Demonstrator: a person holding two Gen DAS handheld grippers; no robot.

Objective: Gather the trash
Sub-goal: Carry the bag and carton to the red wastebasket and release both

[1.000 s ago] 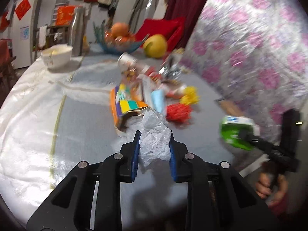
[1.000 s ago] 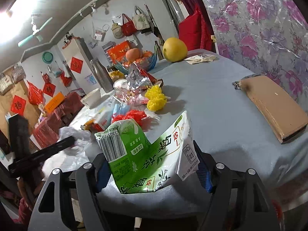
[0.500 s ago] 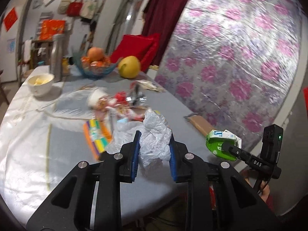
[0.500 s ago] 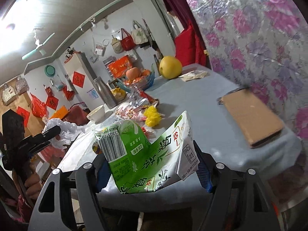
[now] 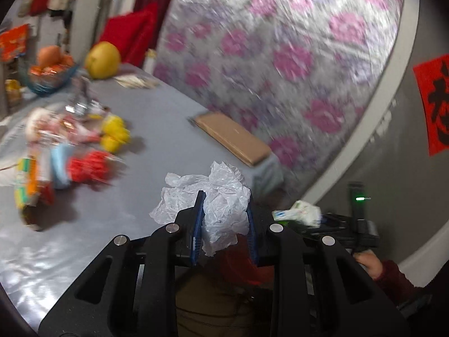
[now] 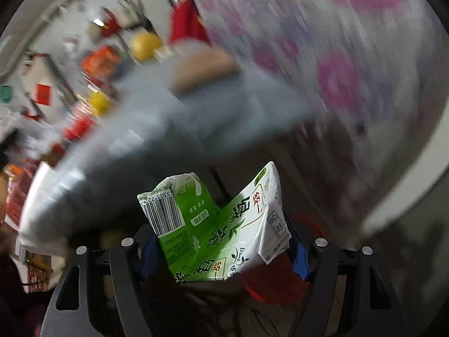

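Closest to the left wrist camera, the left gripper (image 5: 224, 224) is clamped on a crumpled white plastic bag (image 5: 221, 205), its blue pads pressed into the wad, which bulges above and spills out to the left of the jaws. In the right wrist view the right gripper (image 6: 221, 250) is clamped on a squashed green and white drink carton (image 6: 216, 224), folded in the middle, with its barcode panel facing the camera; the jaws stand wide because the carton is wide, and they have just been opening slightly with the carton between them.

Judging by this, the step in hand is carrying two pieces of trash off the table toward a bin. A red container (image 6: 269, 283) shows blurred just below the carton and may be that bin, though I cannot tell for sure. The next move calls for bringing each gripper over the opening and spreading the jaws.

Both grippers point downward past the near edge of the grey-clothed table (image 5: 157, 140). Farther off, more litter remains: a red frilly wrapper (image 5: 89, 165), yellow wrappers (image 5: 115, 133) and a flat brown cardboard box (image 5: 233, 137).
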